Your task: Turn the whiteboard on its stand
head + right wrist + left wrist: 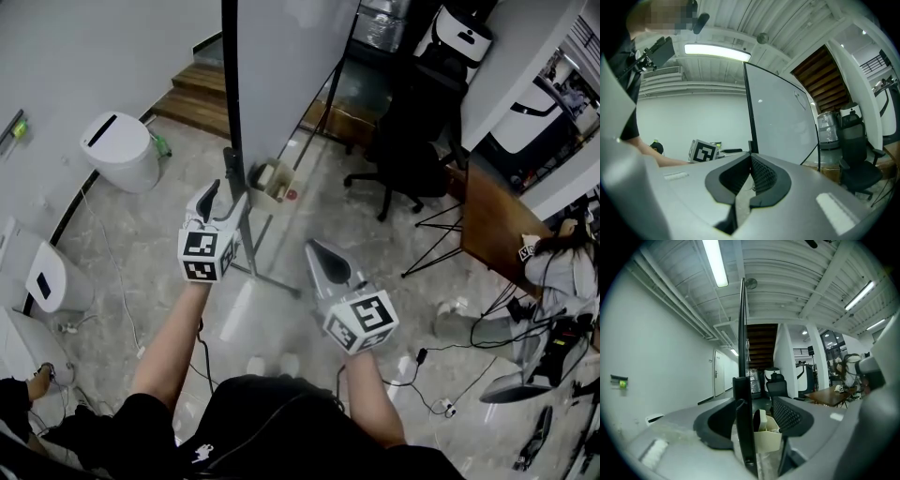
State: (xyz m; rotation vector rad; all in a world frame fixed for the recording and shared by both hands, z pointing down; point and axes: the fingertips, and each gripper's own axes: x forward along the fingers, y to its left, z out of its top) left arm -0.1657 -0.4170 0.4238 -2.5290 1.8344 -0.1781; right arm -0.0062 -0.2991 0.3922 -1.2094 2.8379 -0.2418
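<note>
Head view: one whiteboard [291,66]; left hand-held gripper [228,200] wide, right hand-held gripper [315,249] closed.

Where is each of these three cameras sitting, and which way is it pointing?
Head view: on the person's head, looking steeply down; shows both forearms, the left gripper and right gripper.
Left gripper view: on the left gripper, looking level along its open jaws, which straddle the whiteboard.
Right gripper view: on the right gripper, facing the whiteboard over shut jaws.
Shared: all see the whiteboard.
</note>
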